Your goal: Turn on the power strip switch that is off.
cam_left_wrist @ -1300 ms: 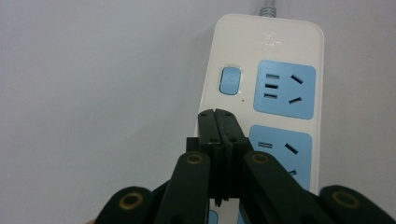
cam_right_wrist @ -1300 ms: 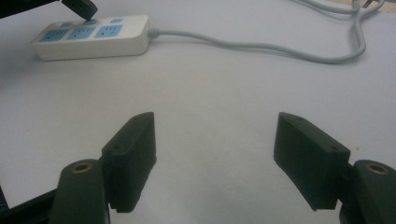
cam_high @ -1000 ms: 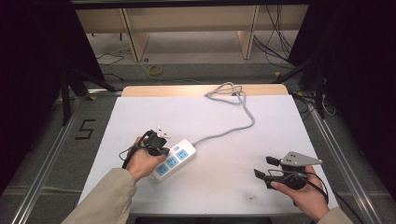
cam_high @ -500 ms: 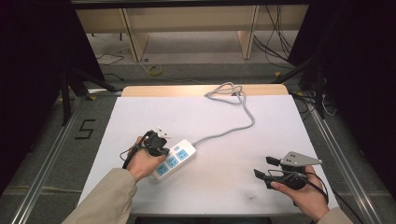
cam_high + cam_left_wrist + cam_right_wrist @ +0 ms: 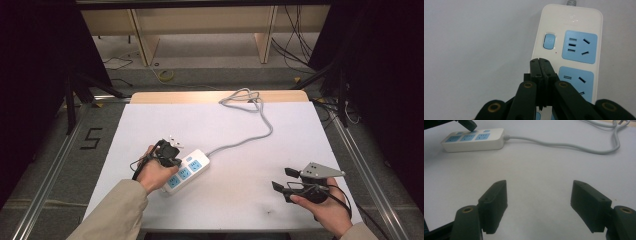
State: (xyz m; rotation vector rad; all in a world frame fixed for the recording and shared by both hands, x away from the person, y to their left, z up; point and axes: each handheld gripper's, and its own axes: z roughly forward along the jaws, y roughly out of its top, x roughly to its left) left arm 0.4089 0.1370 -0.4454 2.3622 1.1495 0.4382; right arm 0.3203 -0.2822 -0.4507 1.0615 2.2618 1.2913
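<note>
A white power strip (image 5: 189, 167) with blue sockets lies on the table at the front left. Its grey cable (image 5: 260, 132) runs to a loose coil (image 5: 245, 97) at the far edge. My left gripper (image 5: 170, 154) hangs over the strip, shut with nothing between its jaws. In the left gripper view its closed tips (image 5: 540, 62) sit just short of the blue switch (image 5: 549, 41) on the strip (image 5: 574, 22). My right gripper (image 5: 286, 180) rests at the front right, open and empty. In the right gripper view, the right gripper (image 5: 539, 195) faces the strip (image 5: 474, 143) and cable (image 5: 564, 145).
The white table cover (image 5: 225, 120) ends at a wooden strip (image 5: 200, 96) at the back. A shelf unit (image 5: 200, 30) and floor cables stand beyond it. Metal rails flank the table, and a "5" mark (image 5: 91, 138) is on the floor at the left.
</note>
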